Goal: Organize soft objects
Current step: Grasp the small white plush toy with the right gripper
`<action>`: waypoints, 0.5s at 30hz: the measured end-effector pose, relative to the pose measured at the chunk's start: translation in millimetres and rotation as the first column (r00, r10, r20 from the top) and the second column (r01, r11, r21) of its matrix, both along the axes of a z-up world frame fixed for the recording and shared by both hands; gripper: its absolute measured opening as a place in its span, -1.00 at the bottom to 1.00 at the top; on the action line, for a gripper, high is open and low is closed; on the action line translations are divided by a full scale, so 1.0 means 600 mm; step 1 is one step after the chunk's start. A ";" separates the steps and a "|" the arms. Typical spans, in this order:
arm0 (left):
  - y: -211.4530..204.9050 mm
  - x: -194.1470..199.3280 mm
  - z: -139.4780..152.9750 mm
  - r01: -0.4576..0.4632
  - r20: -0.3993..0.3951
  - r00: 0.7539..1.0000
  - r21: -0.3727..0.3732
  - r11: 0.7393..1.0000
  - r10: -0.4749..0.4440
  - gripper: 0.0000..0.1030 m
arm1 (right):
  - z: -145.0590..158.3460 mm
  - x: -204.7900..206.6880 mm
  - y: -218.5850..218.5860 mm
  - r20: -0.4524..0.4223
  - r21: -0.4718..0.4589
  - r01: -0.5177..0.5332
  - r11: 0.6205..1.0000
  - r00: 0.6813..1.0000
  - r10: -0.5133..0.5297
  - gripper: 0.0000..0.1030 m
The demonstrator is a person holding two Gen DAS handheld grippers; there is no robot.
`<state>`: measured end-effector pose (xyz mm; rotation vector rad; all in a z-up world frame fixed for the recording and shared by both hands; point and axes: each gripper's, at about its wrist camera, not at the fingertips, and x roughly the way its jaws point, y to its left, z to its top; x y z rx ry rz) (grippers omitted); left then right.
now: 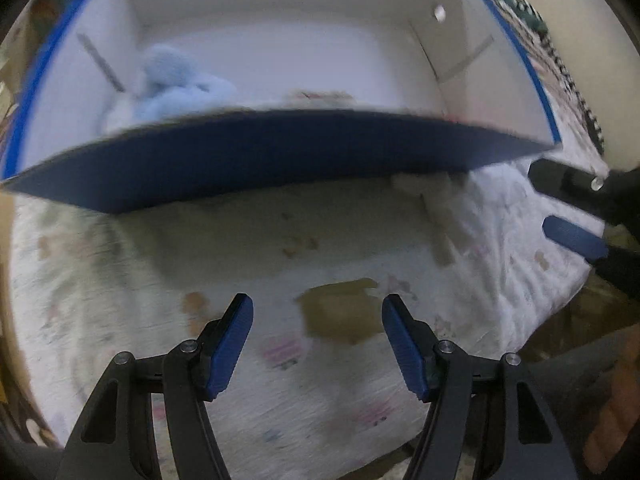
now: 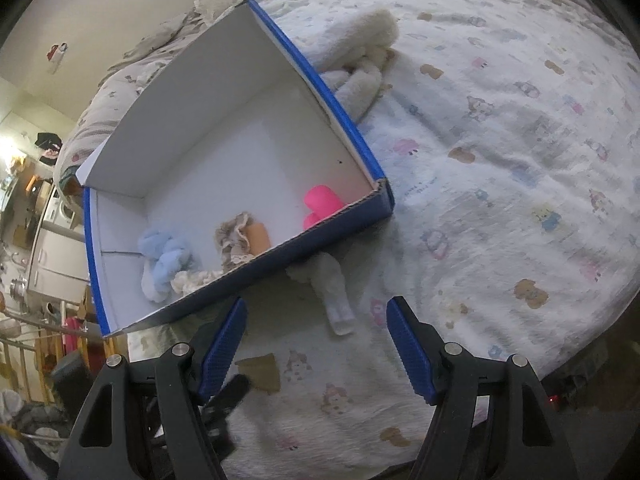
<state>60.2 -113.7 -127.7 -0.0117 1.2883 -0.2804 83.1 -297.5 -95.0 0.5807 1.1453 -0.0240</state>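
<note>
1. Box (image 2: 224, 128): one, blue outside and white inside, open-topped, resting on the bed (image 2: 500, 152). In the right wrist view its long axis runs from just ahead-left of the right gripper (image 2: 316, 344) away toward the upper middle of the frame; the near short wall sits directly in front of the left blue finger.
2. In the left wrist view the same box lies straight ahead of the left gripper (image 1: 318, 342), its near blue wall running crosswise to the fingers.
3. Contents, counted in the right wrist view: one light blue fluffy item (image 2: 168, 260) in the near left corner; one beige patterned cloth (image 2: 234, 240) beside it, touching one tan roll (image 2: 258, 234); one bright pink item (image 2: 322, 206) against the near right corner. A small cream scrap lies against the near wall; I cannot tell whether it is separate.
4. Outside the box: one white sock (image 2: 334, 292) lies on the bed just ahead of the right gripper, between its fingers' line and the box wall, long axis pointing toward the gripper. One cream fluffy towel (image 2: 360, 52) lies bunched beyond the box's right wall, touching it.
5. Left gripper: released, jaws spread, nothing between them.
6. Right gripper: released, jaws spread wide, nothing held.
7. Writing: none legible. The bed cover carries small cartoon prints; no brand can be read.
</note>
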 end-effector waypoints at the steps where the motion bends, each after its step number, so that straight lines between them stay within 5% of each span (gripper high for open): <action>1: -0.007 0.004 -0.007 0.015 -0.010 1.000 0.005 1.000 -0.015 0.19 | -0.001 0.000 -0.001 -0.002 -0.001 0.001 1.000 1.000 -0.001 0.48; 7: -0.040 0.004 -0.042 0.101 -0.070 0.993 0.051 0.994 -0.097 -0.48 | -0.013 0.004 -0.005 -0.022 -0.003 0.007 1.000 1.000 -0.007 0.48; 9: -0.042 0.001 -0.031 0.109 -0.041 0.993 0.067 0.992 -0.107 -0.87 | -0.016 0.007 0.000 -0.029 -0.007 -0.001 1.000 1.000 0.001 0.48; 15: -0.020 0.000 -0.002 0.079 -0.023 0.997 0.011 0.997 -0.079 -0.92 | -0.022 0.014 0.011 -0.035 -0.017 -0.024 1.000 0.999 0.024 0.48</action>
